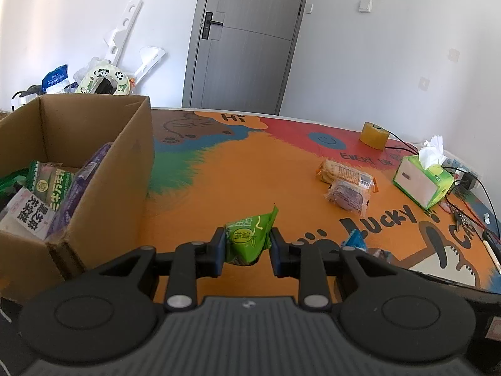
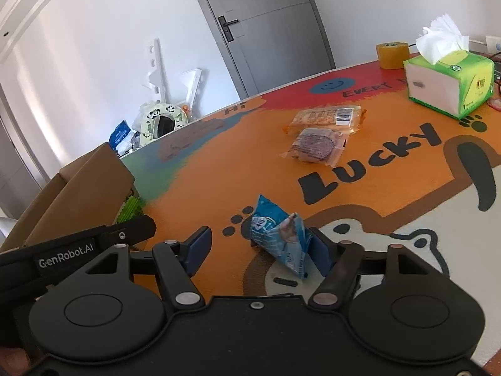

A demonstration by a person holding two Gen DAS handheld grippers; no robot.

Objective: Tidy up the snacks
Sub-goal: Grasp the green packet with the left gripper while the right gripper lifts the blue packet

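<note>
Snacks: green packet pinched upright between left gripper fingers at frame centre, likely bound for cardboard box at left. Right gripper fingers wide apart, straddling blue packet on table, lined up for a grab.

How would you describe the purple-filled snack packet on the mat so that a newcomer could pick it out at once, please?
Start at the green tissue box on the colourful mat. Toward the mat's middle, two clear-wrapped packets lie touching. The purple-filled packet is the squarer one beside the word LUCKY, unlike the longer biscuit packet with its barcode.
</note>
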